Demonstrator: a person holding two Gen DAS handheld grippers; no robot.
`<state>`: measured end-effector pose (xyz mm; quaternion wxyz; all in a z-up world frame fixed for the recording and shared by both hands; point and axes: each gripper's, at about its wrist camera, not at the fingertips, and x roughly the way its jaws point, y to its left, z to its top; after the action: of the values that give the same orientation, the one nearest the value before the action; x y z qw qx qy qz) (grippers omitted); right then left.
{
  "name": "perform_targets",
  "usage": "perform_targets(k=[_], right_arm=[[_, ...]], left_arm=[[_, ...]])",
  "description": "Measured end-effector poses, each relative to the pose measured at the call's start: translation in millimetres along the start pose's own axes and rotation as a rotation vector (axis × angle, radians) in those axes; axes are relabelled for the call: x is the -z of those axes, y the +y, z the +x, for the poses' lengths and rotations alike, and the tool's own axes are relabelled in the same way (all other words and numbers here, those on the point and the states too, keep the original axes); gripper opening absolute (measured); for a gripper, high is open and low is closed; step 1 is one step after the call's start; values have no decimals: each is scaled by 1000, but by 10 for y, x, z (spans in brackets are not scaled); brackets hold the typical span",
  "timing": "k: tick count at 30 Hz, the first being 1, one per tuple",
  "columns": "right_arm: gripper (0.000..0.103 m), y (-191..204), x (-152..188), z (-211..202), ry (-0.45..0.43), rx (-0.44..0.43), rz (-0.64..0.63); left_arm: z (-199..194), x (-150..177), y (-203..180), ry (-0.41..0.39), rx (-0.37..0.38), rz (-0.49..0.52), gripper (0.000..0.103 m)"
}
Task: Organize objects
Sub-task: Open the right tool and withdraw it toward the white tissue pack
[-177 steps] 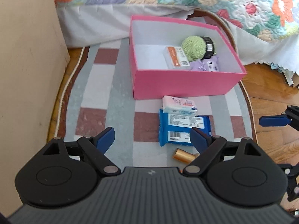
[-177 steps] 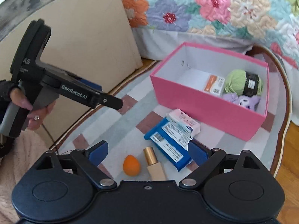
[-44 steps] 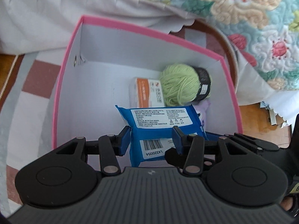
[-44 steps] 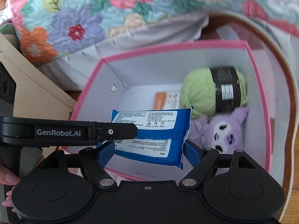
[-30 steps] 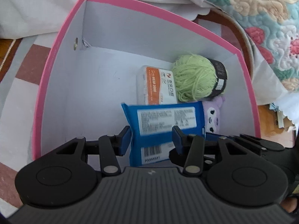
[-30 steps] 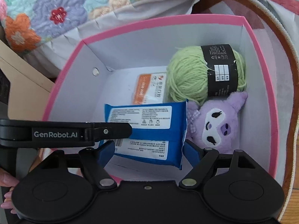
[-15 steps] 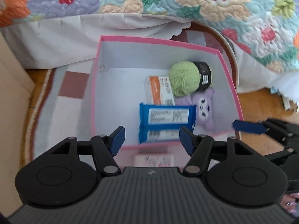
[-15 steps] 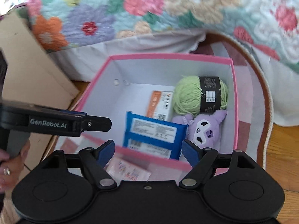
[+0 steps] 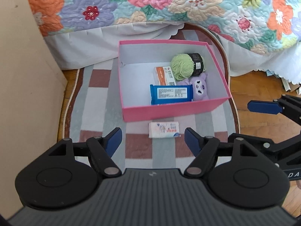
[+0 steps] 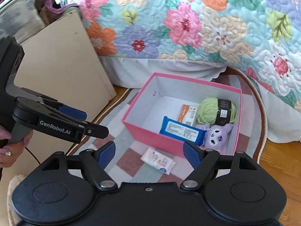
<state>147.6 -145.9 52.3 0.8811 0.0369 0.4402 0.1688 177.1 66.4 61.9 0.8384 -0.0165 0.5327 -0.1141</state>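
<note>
From my left gripper (image 9: 153, 138) I look down on an open pink cardboard box with a white inside (image 9: 176, 111), sitting on a striped and checked oval rug (image 9: 97, 98) beside the bed. Its blue-padded fingers (image 9: 113, 141) are apart and still widening, with nothing between them. My right gripper (image 10: 148, 151) also has its fingers spread wide and bare, nothing held.

Inside the box, the flat blue wipes packet with a white printed label (image 9: 171, 94) lies against the near wall, label up. Just behind it is a small white and orange carton (image 9: 164, 75), touching a ball of light green yarn with a black paper band (image 9: 186, 66) in the far right part of the box. A purple plush toy with a white face (image 9: 200, 88) lies right of the blue packet, touching it and the yarn.

Outside the box, a small white tissue pack with pink and blue print (image 9: 163, 130) lies flat on the rug, just in front of the near wall and between my left fingers in the view.

In the right wrist view, a hand (image 10: 13, 145) grips the black handle of the left gripper, at the left. A floral quilted bedspread (image 10: 188, 28) hangs over a white bed skirt (image 9: 90, 47) behind the box, and a plain beige board (image 10: 56, 60) leans at the left. Bare wooden floor (image 9: 254, 90) shows right of the rug.
</note>
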Motion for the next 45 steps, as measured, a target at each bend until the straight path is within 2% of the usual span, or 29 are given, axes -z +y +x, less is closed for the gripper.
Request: perform_targets(k=[14,15,17,20,24,31,36,40,45], right_arm=[[84,249,369,-247,3,-41,-44],[84,257,392,-247,3,-44,-45],[93,254,450,-231,-9,-56,-42],[93,241,546,-141,-22,-46,-43],[93,185,654,38,-26,-15,-52],[93,-25,816,344,-139,-29,0],[93,-115,842,660,-138,-42,-4],[93,-148,914,948,-91,-57,-22],[93,-158,1029,1282,-48,7,-64]], left_arm=[[-266,425,-151,1,-6,27,76],[-262,450,-159,3,-4,25,76],[-239,485,-167,6,-1,21,76],[-169,533,-175,12,0,15,77],[-37,570,-138,30,6,-8,77],[296,613,-2,2,20,-9,77],[598,600,48,-51,45,-2,77],[920,579,125,-72,45,-27,77],[1318,574,208,-73,62,-63,77]])
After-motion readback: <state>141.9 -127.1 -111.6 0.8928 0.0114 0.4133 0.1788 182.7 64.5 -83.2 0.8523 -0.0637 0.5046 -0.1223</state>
